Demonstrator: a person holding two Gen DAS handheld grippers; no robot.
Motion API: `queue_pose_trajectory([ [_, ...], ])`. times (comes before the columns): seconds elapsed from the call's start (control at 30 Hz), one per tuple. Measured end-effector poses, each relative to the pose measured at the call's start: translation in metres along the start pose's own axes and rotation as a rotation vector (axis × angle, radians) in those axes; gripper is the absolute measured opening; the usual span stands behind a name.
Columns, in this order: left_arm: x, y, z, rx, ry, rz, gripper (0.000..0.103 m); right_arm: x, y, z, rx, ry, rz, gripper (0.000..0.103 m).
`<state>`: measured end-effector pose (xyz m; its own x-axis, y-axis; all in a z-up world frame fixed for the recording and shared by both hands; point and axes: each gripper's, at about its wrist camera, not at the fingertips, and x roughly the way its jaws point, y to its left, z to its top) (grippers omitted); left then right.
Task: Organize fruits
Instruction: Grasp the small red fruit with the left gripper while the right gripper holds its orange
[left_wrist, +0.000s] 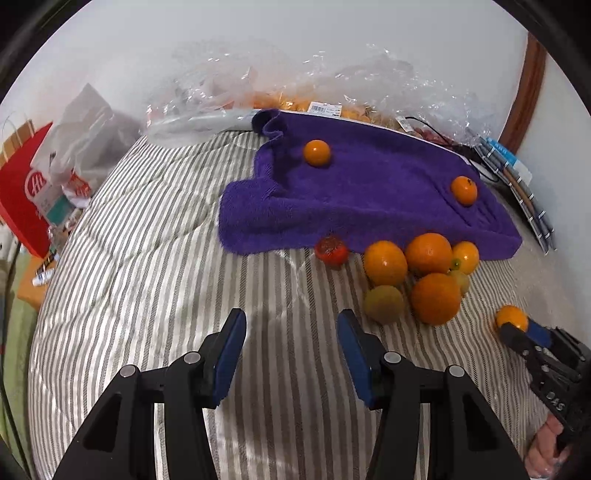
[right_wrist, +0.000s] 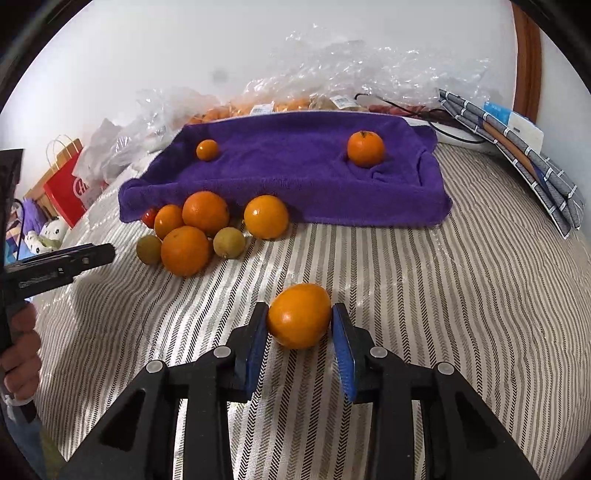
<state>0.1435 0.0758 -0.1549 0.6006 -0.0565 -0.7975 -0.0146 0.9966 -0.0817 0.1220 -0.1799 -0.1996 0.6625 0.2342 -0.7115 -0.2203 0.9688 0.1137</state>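
Observation:
On the striped bed cover (left_wrist: 147, 295) lies a purple towel (left_wrist: 369, 192) with two small oranges on it, one (left_wrist: 316, 153) to the left and one (left_wrist: 464, 190) to the right. In front of the towel sits a pile of oranges (left_wrist: 428, 254), two greenish fruits (left_wrist: 383, 303) and a red fruit (left_wrist: 331, 251). My left gripper (left_wrist: 291, 317) is open over bare cover, left of the pile. My right gripper (right_wrist: 300, 310) is shut on a lone orange (right_wrist: 299, 317) that rests on the cover, right of the pile (right_wrist: 184, 251). The left wrist view shows that held orange (left_wrist: 511, 317) at its right edge.
Crumpled clear plastic bags (left_wrist: 332, 81) holding more fruit lie behind the towel against the white wall. A red paper bag (left_wrist: 22, 199) and a white plastic bag stand off the bed's left side. Folded grey checked cloth (right_wrist: 517, 147) lies at the back right.

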Motion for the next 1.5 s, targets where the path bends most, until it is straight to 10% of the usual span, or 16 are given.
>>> queue_pose_trajectory([
  [0.33,0.033,-0.003,0.027,0.013,0.012,-0.060,0.049,-0.021,-0.028,-0.004,0.069,-0.115,0.029,0.026],
  [1.5,0.037,-0.008,0.021,0.001,-0.041,-0.186,0.025,-0.001,-0.024,0.000,0.051,-0.021,0.020,0.033],
])
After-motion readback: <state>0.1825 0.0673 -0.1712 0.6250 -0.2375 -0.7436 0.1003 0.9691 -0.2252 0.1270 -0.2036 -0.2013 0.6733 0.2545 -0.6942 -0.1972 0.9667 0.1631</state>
